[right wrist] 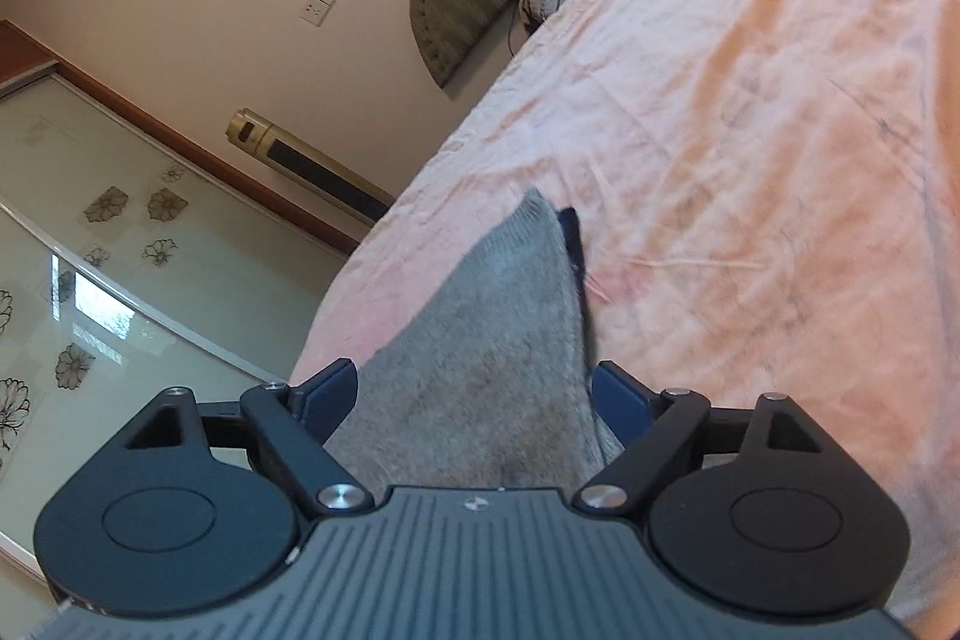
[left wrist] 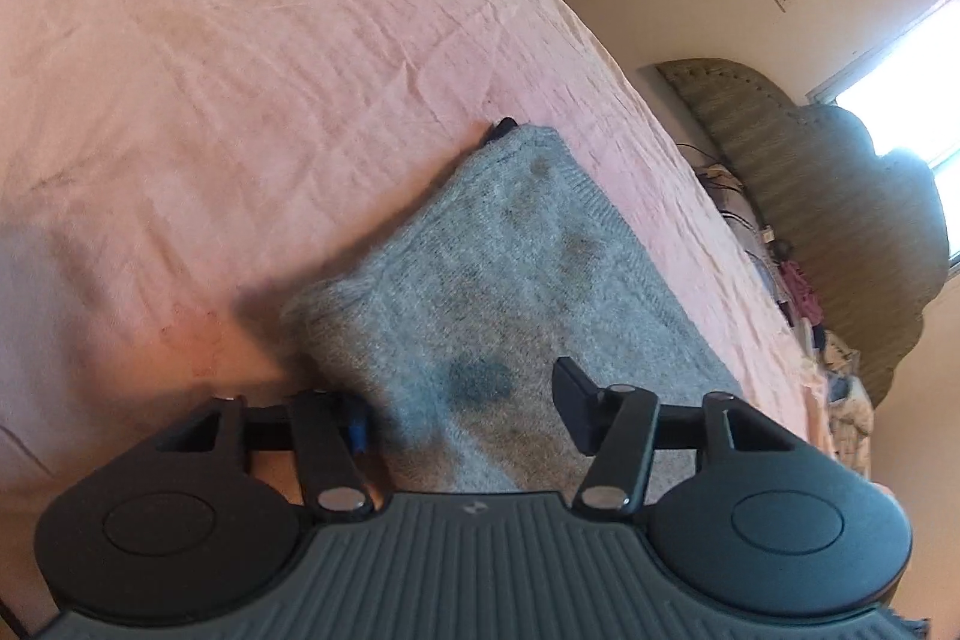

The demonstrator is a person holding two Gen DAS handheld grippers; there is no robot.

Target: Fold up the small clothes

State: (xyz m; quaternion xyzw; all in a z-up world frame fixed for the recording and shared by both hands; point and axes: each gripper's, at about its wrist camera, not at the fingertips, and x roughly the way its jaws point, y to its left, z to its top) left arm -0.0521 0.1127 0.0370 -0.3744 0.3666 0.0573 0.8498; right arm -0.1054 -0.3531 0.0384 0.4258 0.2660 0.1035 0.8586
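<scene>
A: Where is the grey knitted cloth (left wrist: 480, 280) now?

B: It lies flat on the bed, on the pink sheet (left wrist: 240, 70). It looks already folded at least once, with a thick rounded edge on one side. At its far corner a small dark piece (left wrist: 501, 129) shows from under it; I cannot tell what this is.

A: And how does it lie from the tongs?

B: Its long axis runs straight away from both of them, toward the headboard (left wrist: 810, 196) side of the bed. The near end is under the tongs and the far end is well in front.

A: Are the left tongs (left wrist: 465, 415) holding it?

B: I think not. They stand apart, with the cloth between them. One finger is at the folded edge, the other is over the middle of the cloth, and neither seems to press it.

A: The right tongs (right wrist: 477, 394)?

B: Also apart, quite wide. The cloth fills the gap between the fingers, but I see no pinch.

A: Which hand is nearer?

B: Both are at the same near end, so I cannot say one is nearer. In my judgement the next fold must bring this near end forward along the long axis, so each hand should close on its own near corner first
</scene>
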